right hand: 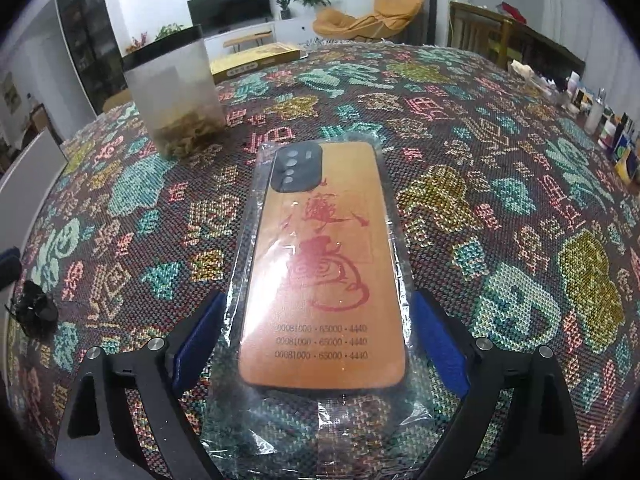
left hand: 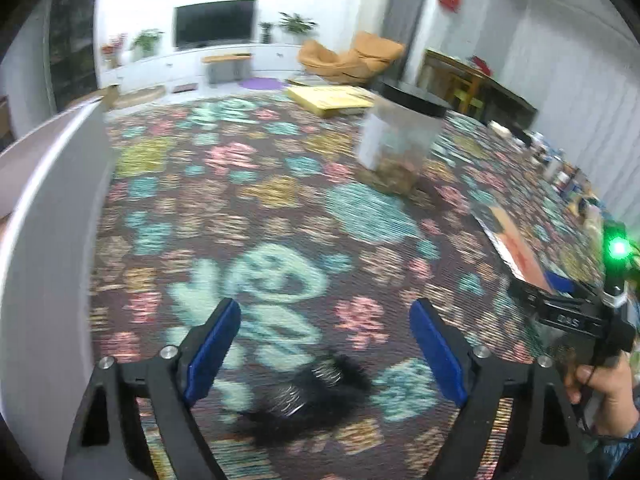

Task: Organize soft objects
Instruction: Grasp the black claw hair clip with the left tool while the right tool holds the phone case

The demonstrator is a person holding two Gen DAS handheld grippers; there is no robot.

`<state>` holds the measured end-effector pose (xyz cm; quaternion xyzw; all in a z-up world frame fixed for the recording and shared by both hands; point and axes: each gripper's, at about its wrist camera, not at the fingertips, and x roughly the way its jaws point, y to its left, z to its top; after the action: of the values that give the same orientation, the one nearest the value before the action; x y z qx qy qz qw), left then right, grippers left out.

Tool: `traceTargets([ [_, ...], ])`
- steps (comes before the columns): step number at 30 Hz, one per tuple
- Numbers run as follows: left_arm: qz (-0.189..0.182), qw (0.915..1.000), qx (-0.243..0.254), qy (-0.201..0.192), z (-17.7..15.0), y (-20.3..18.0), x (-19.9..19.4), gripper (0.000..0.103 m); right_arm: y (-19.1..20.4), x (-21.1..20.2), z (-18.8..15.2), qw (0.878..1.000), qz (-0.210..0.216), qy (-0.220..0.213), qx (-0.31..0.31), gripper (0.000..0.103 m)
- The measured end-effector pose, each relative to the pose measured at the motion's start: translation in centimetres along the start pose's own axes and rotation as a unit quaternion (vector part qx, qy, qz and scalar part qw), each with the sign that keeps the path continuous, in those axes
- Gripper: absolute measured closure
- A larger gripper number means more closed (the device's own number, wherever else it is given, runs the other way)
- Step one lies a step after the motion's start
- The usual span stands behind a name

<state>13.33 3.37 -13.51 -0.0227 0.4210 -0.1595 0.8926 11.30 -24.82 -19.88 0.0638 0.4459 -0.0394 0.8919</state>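
While the left wrist view was smeared with motion blur, the left gripper (left hand: pixel 325 350) showed its blue-padded fingers (left hand: pixel 212 350) spread wide apart at the bottom of the frame, holding nothing, with a black fuzzy hair clip (left hand: pixel 312 394) lying on the patterned woven tablecloth (left hand: pixel 248 184) between and just below them, touching neither pad as far as the blur allowed. Toward the upper right of that frame stood a clear plastic jar (left hand: pixel 396 148) with a black lid, and at the far right edge the other gripper's black body appeared, gripped by a hand (left hand: pixel 608 396). A white curved surface (left hand: pixel 44 264) filled the left edge. In the right wrist view, the right gripper (right hand: pixel 316 344) also had its fingers (right hand: pixel 442 350) apart, set on either side of an orange phone case (right hand: pixel 320 264) sealed in a clear plastic sleeve (right hand: pixel 296 428); the case lay flat on the tablecloth at the centre of the frame, its black camera cut-out pointing away, and whether the pads touched the sleeve could not be told. The jar (right hand: pixel 176 100) stood at upper left there, a yellow flat box (right hand: pixel 256 60) behind it, and the hair clip (right hand: pixel 34 314) lay at the far left edge.
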Motion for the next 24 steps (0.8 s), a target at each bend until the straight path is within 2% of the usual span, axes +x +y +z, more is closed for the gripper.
traceTargets([
  [1,0.004,0.9999,-0.015,0.006,-0.1,0.7,-0.2,0.012,-0.2,-1.2,0.4,1.000,0.001,-0.001,0.001,0.010],
  [4,-0.012,0.9981,-0.034,0.050,-1.2,2.2,0.0,0.012,-0.1,-0.9,0.4,1.000,0.001,-0.001,0.001,0.010],
  [6,-0.006,0.9975,-0.010,0.070,-2.6,1.8,0.5,0.011,0.0,-0.6,0.4,1.000,0.001,-0.001,0.001,0.010],
  [8,0.017,0.9955,0.019,0.091,-3.9,1.3,1.5,0.011,0.2,-0.1,0.5,1.000,0.000,-0.001,0.000,0.010],
  [9,0.034,0.9955,0.035,0.081,-4.3,1.0,1.7,0.011,0.2,0.0,0.5,1.000,0.000,-0.001,0.000,0.010],
  [11,0.044,0.9949,0.050,0.075,-4.7,0.0,2.3,0.012,0.4,0.6,0.6,1.000,0.002,0.000,0.001,0.010],
  [12,0.058,0.9939,0.063,0.069,-4.7,-0.4,2.4,0.019,0.2,0.3,0.6,1.000,0.004,0.001,0.002,0.009],
  [13,0.061,0.9937,0.074,0.057,-4.7,-0.6,2.1,0.030,-0.3,-0.7,0.6,1.000,0.008,0.006,0.001,0.009],
  [14,0.055,0.9938,0.080,0.054,-4.6,-0.8,2.0,0.030,-0.8,-2.2,0.5,1.000,0.012,0.017,-0.004,0.009],
  [16,0.058,0.9941,0.075,0.052,-4.1,-0.8,2.0,0.031,-1.3,-2.4,1.4,0.998,0.032,0.062,-0.006,0.009],
  [19,0.035,0.9981,0.024,0.043,-3.0,0.0,2.3,0.031,-2.8,-2.2,3.6,0.989,0.082,0.120,0.033,0.009],
  [22,0.017,0.9988,-0.024,0.039,-1.5,-0.1,3.2,0.031,-2.6,-0.9,6.0,0.983,0.086,0.157,0.029,0.009],
  [24,0.016,0.9986,-0.033,0.037,-0.4,-0.5,3.7,0.031,-1.1,0.4,6.6,0.982,0.063,0.177,-0.017,0.009],
])
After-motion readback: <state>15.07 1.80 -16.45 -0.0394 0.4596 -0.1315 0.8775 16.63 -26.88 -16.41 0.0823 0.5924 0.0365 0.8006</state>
